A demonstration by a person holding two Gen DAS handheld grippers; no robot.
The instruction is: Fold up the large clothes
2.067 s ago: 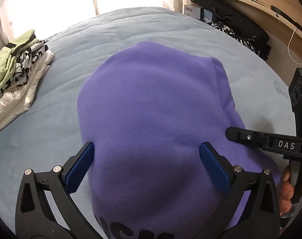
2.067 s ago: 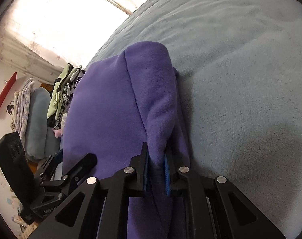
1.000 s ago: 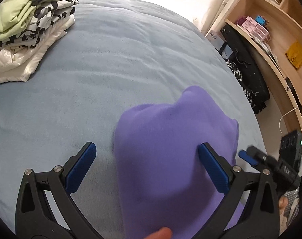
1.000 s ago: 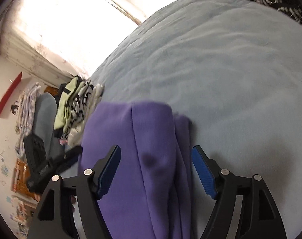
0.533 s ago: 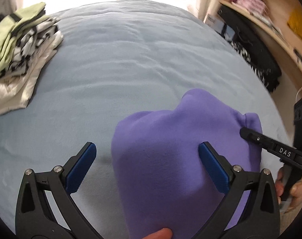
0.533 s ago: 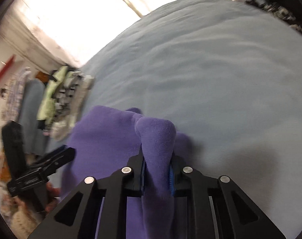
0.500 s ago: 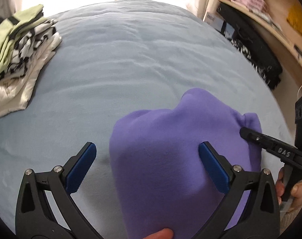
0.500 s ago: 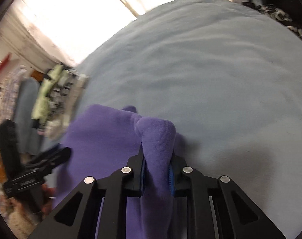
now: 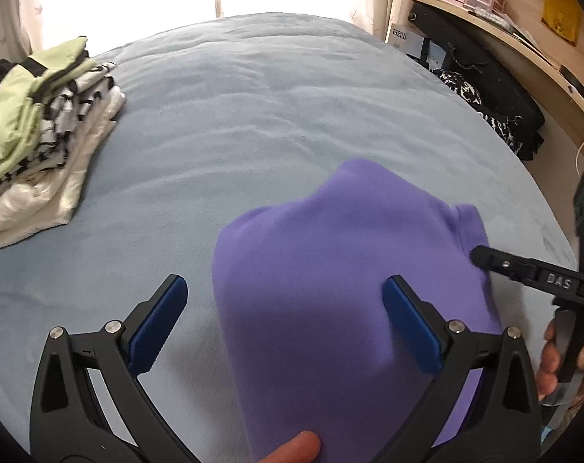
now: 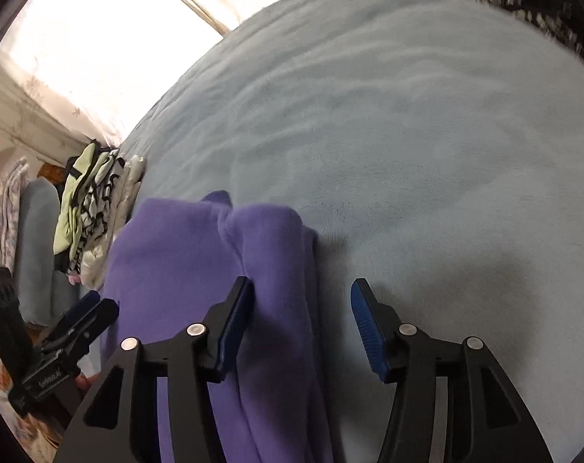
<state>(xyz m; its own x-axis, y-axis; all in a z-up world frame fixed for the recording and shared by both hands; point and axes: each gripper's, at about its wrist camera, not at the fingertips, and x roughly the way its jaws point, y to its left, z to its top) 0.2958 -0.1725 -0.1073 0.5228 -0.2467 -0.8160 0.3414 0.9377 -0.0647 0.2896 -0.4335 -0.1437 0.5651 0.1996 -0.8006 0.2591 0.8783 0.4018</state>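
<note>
While the purple fleece is lying folded near the edge of the bed, the right gripper is opening off its thick edge and the left gripper is hovering wide apart, gripping nothing, perhaps freeing both for another fold

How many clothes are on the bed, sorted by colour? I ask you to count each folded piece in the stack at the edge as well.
Purple fleece garment, lying alone: 1
Light green piece, top of the stack: 1
Black-and-white patterned piece, middle of the stack: 1
White shiny piece, bottom of the stack: 1
Total: 4, if each colour layer is one garment; the folds hide whether any layer holds more.
</note>
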